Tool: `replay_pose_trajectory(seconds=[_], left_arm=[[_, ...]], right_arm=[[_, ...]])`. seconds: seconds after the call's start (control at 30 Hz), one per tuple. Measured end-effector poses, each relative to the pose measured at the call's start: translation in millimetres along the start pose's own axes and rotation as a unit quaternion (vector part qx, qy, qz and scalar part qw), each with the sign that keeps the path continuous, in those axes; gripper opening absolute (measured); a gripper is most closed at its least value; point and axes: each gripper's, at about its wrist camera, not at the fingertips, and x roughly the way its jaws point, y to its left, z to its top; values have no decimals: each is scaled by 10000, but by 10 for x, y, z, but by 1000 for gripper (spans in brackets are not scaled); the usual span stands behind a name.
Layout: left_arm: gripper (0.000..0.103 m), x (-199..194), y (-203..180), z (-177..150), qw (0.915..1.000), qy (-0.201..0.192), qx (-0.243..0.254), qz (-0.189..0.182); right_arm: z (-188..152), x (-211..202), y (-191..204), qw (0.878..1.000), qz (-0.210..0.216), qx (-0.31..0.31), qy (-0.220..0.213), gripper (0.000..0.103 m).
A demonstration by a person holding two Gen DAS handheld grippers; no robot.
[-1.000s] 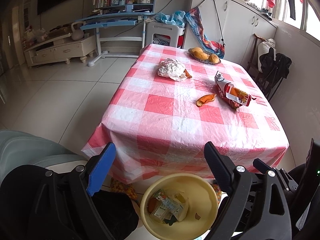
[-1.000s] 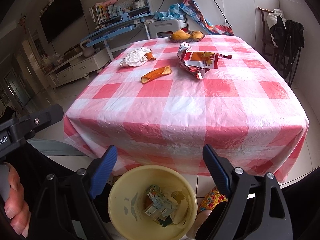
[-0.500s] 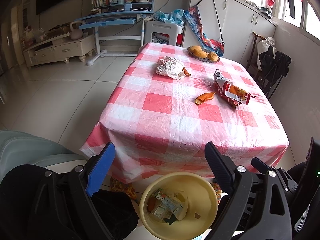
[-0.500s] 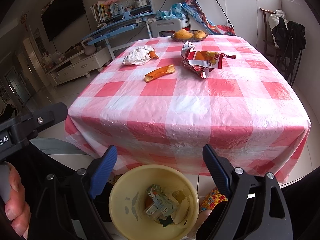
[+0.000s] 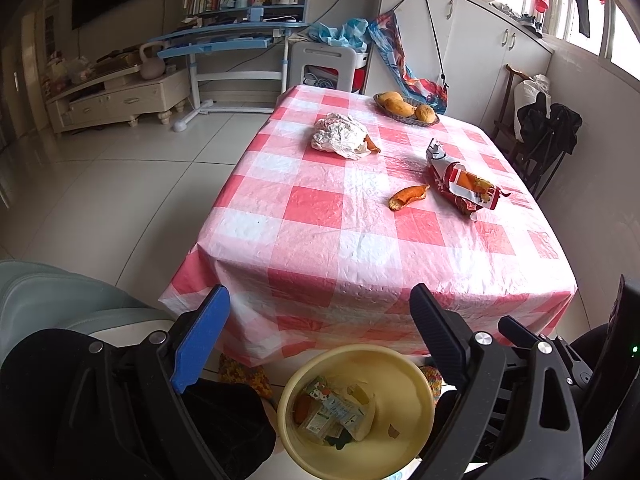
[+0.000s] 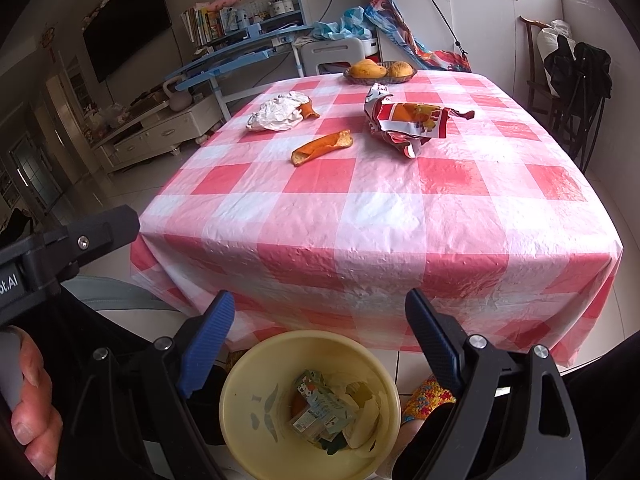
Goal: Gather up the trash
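Compared with a second ago, both cameras sit slightly closer to the table (image 5: 360, 248), so its near edge and the litter on it loom a little larger; the litter itself has not shifted, and the bin's contents look the same.

The left gripper (image 5: 318, 320) hangs with its fingers spread wide and empty above a pale yellow round plastic bin (image 5: 416, 436) on the tiled floor below the table's near edge. The right gripper (image 6: 318, 328) is likewise spread wide, holding nothing, over the same bin (image 6: 244, 396). Inside the bin lie a flattened printed carton (image 6: 320, 408) and some pale scraps; what lies underneath is hard to make out.

The table wears a glossy, lightly crinkled plastic cloth in red, pink and white checks, draped over the edge. On it, well apart from the grippers, rest three pieces of trash: a curled orange peel (image 6: 322, 146) near the middle, a torn red and white foil snack bag (image 6: 412, 122) just right of it with its shiny silver lining showing, and a crumpled white plastic bag (image 5: 340, 136) farther back on the left, with a second orange peel scrap (image 5: 371, 144) touching its right side. At the far edge a shallow dark woven basket (image 5: 400, 117) holds rounded orange-yellow fruit (image 5: 396, 104).
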Motion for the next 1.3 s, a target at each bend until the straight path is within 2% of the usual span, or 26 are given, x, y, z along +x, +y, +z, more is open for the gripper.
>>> replay_pose_trajectory(seconds=[1.2,1.3], left_arm=[[88,33,9,-3,10000,44,-73,41],[88,28,33,8,9999,44,-127,30]], right_arm=[[-17,51,95,10000,-15,-73,64,84],[-12,52,99,9999,-25,-101,54,87]])
